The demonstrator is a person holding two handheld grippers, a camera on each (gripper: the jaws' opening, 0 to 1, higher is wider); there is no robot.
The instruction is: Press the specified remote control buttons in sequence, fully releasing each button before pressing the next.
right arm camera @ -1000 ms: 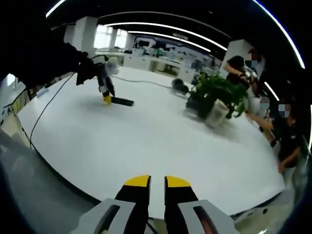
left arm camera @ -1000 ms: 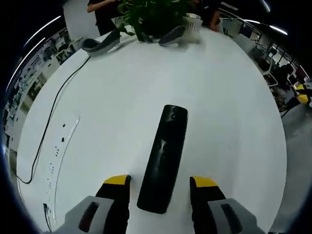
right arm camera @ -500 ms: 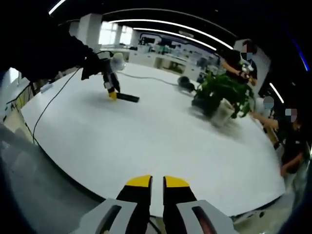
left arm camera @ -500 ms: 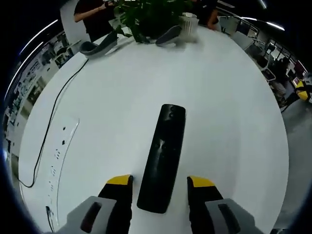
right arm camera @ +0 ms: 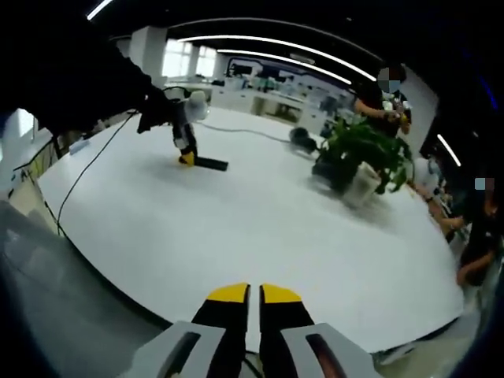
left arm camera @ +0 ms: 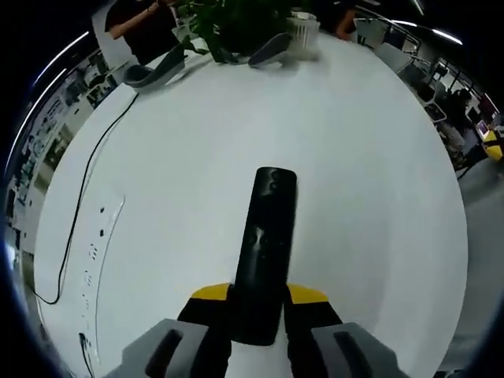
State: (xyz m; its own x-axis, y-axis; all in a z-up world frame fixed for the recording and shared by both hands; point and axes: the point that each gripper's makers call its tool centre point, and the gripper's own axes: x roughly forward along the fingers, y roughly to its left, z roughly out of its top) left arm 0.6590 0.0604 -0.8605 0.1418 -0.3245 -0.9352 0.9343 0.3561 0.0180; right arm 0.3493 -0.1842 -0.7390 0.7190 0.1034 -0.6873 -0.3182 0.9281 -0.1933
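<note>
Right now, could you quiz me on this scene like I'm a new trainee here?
1. True or false: the left gripper has its jaws closed on the black remote control.
2. What stands at the table's far edge? A) a potted plant B) a lamp C) a stack of books
3. Fill in: the right gripper hangs with its jaws ____, holding nothing.

Key: 1 true; 2 A; 3 shut

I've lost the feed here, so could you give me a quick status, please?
Left gripper shut on remote. Right gripper shut, empty, off table edge. Nothing blocking the buttons.
</note>
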